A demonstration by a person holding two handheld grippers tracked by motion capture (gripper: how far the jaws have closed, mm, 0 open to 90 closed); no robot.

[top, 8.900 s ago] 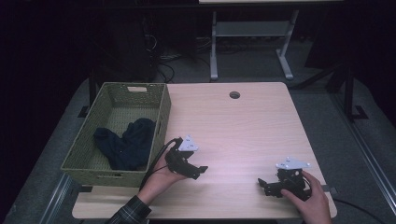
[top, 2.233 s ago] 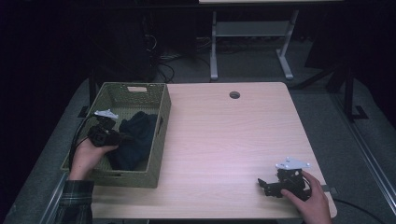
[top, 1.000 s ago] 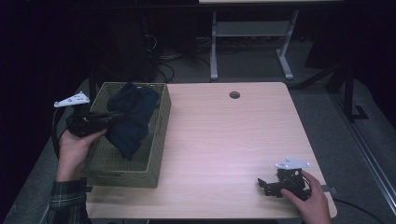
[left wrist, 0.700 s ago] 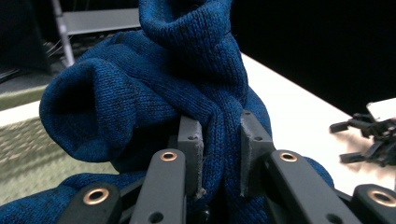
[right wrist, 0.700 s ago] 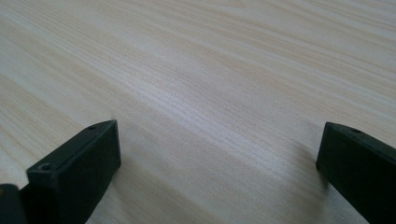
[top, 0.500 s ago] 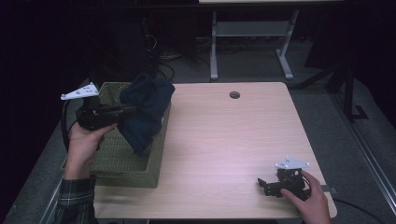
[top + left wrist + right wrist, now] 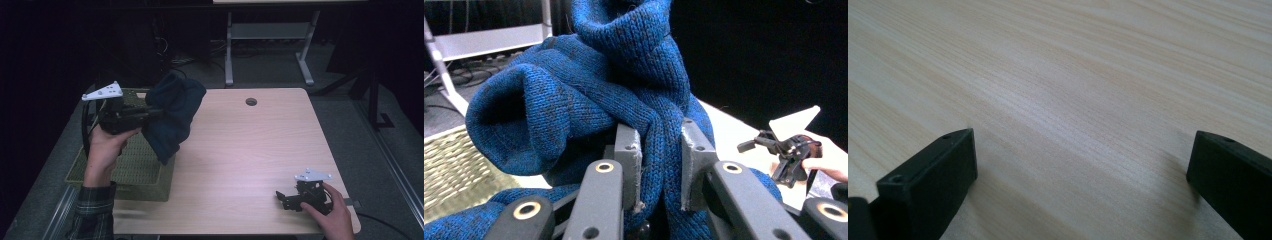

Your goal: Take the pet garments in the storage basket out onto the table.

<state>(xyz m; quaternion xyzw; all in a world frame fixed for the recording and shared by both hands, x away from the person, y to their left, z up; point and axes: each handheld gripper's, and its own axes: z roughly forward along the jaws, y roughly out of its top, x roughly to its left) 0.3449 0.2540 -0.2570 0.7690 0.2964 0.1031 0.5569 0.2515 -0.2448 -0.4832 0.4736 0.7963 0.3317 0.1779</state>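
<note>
Left gripper lifts a dark blue knit garment above the woven basket at the table's left edge, w/ a bunched fold pinched tight between its two jaws; rest of the cloth hangs below and billows past the tips. Right gripper sits low on the bare wood near the front right corner, jaws spread wide, nothing between them.

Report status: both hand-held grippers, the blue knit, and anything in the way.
Left hand-held gripper shut on blue knit, raised above basket. Right hand-held gripper open, low over table. Nothing in the way.
</note>
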